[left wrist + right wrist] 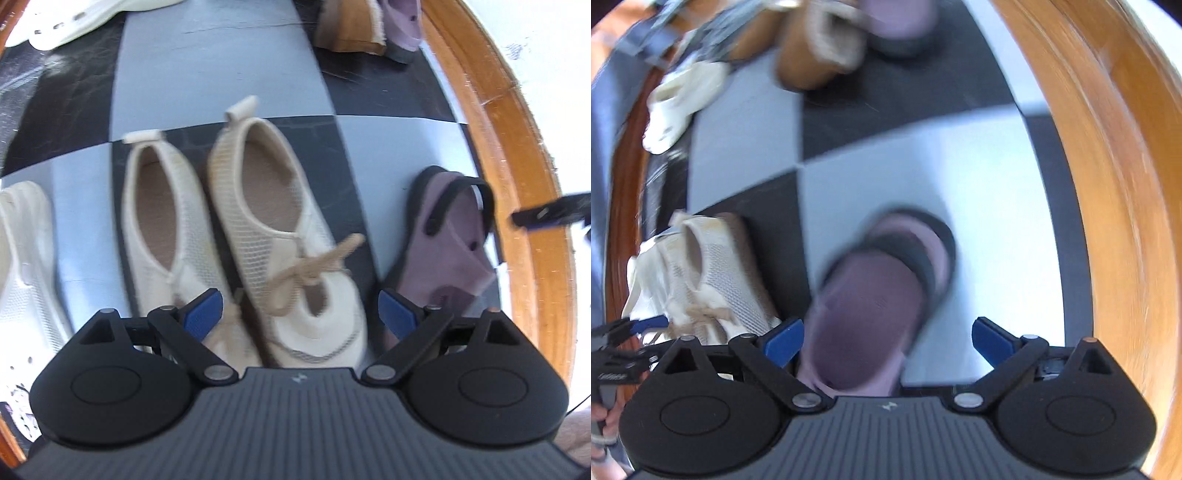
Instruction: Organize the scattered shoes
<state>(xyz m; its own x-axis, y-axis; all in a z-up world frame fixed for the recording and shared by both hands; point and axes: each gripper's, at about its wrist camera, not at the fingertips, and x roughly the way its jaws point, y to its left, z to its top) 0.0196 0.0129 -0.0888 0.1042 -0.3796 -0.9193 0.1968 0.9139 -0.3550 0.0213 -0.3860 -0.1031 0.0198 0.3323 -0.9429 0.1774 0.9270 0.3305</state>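
In the left wrist view two cream mesh shoes [258,221] lie side by side on the checkered floor, heels away from me. My left gripper [299,314] is open over the toe of the right-hand one, touching nothing that I can see. A purple clog [450,240] lies to their right; a white clog [26,258] lies at the left. In the right wrist view my right gripper [888,341] is open, its jaws on either side of the purple clog [871,306], which looks blurred. The cream shoes [705,273] sit to its left.
A wooden baseboard [517,166] curves along the right wall. At the far end lie a tan fur-lined boot [812,48], a second purple clog [897,22] and a white clog [679,103]. The other gripper's tip [554,212] shows at the right edge.
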